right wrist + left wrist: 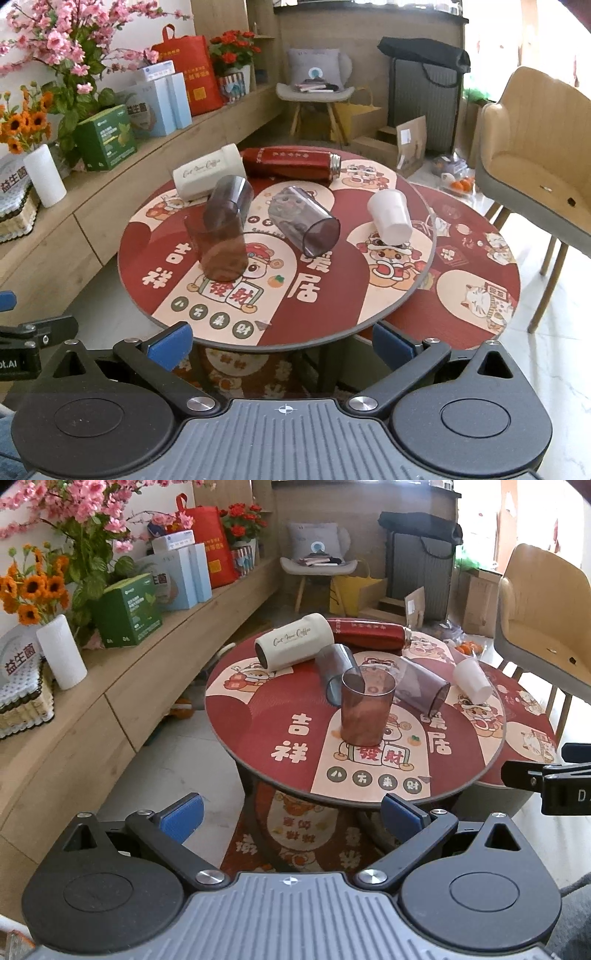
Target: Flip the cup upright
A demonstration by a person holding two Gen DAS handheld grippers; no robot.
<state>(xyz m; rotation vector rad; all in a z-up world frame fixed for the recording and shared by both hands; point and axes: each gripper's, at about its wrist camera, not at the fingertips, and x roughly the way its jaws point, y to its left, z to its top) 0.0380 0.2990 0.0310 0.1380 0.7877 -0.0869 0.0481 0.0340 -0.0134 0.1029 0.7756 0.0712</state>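
Note:
A brown translucent cup stands upright on the round red table; it also shows in the right wrist view. Lying on their sides are a grey-blue translucent cup, a purple translucent cup, a white cup, a cream tumbler and a red flask. My left gripper is open and empty, short of the table's near edge. My right gripper is open and empty at the near edge.
A lower round red table sits to the right. A tan chair stands at far right. A wooden bench with boxes, flowers and a white vase runs along the left. Bags and a grey chair stand behind.

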